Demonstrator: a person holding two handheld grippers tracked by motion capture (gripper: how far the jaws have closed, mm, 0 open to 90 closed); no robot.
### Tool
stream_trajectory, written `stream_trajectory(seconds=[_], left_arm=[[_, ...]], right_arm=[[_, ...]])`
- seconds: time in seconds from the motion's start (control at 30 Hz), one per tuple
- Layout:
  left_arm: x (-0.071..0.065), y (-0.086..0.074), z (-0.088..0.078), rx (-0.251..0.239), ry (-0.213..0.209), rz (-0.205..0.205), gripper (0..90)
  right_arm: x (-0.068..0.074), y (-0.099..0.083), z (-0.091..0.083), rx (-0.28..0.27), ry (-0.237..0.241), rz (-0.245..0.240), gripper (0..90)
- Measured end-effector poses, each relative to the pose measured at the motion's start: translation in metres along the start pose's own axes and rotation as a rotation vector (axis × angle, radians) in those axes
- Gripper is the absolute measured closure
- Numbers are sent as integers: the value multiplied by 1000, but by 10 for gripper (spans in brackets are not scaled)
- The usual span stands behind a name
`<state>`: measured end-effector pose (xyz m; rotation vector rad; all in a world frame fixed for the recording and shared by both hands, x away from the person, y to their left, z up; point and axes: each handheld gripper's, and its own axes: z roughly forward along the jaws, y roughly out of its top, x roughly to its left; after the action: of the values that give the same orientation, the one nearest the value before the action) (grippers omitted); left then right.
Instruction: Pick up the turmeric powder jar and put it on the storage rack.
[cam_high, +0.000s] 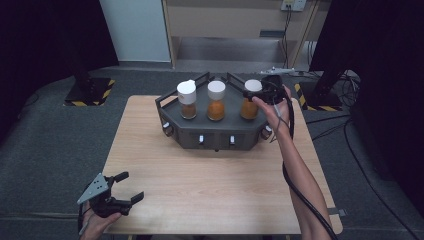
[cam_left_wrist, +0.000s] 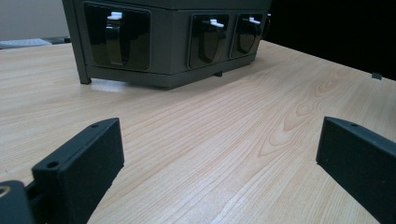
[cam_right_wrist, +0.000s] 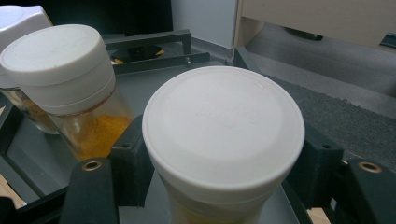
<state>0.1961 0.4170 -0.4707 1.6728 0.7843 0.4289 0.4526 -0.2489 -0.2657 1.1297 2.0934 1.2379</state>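
While clamped, right tool (shut) grips jar.

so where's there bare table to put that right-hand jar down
The widest bare stretch of table lies between the rack's front and the open left gripper. Narrower strips flank the rack. The rack top is crowded: three jars, and the right gripper shut on the right jar.

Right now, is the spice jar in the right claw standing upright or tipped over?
Upright. The jar stands on the rack with its white lid on top, the right claw shut around it.
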Motion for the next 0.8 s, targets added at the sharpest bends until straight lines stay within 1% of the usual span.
stream_trajectory(seconds=[0.43,0.8], left_arm=[[0,0,0,1,0,0,0],[-1,0,0,2,0,3,0]], right_arm=[[-1,-5,3,-2,9,11,334],[-2,-12,3,-29,12,16,327]])
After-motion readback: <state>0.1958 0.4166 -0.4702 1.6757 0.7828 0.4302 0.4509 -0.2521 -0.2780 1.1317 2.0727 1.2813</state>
